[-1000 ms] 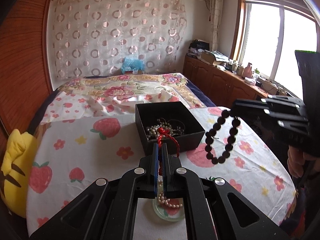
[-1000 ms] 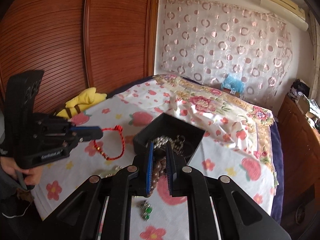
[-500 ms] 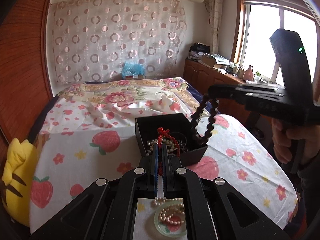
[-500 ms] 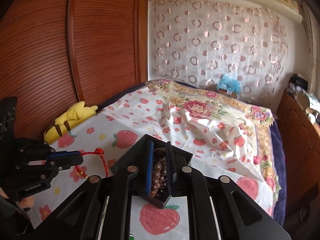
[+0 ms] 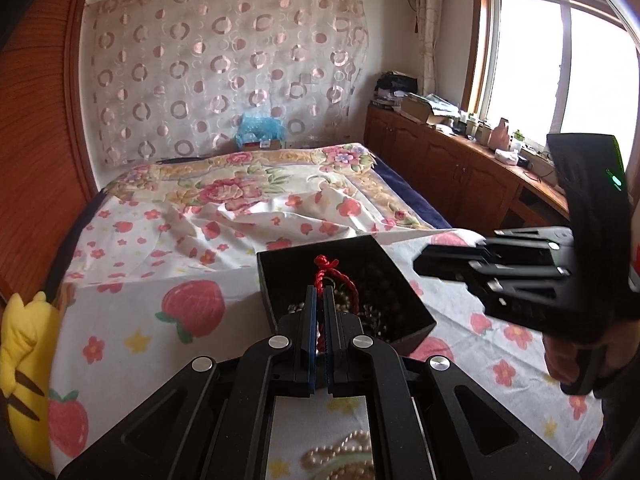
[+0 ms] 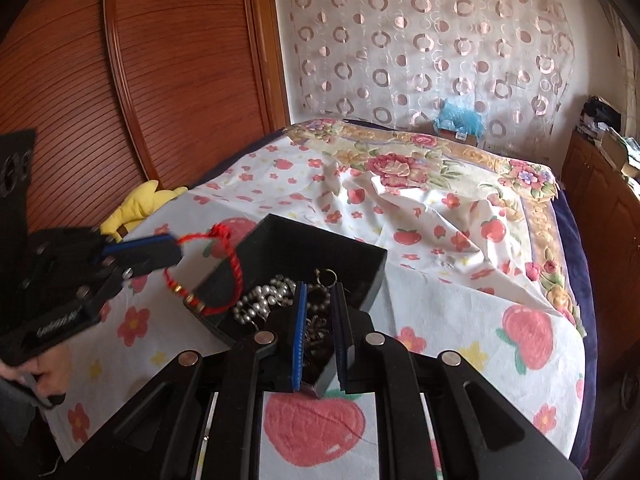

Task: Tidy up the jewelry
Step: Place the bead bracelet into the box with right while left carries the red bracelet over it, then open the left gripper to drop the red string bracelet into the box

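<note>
On the bed sits one black box holding a pearl strand, a keyring and a dark tangle that is hard to make out. One red cord bracelet hangs over its rim, clenched in the left gripper. Above the box, the right gripper stands parted, empty. Another pearl strand is partly hidden beneath the left gripper.

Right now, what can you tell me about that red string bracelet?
The red cord bracelet is a twisted red loop with a knot at one end and small gold and red beads near its bottom. The left gripper is shut on it and holds it up in the air. The loop hangs over the near left edge of the black jewelry box, partly above the white pearls inside. Whether it touches the box cannot be told.
</note>
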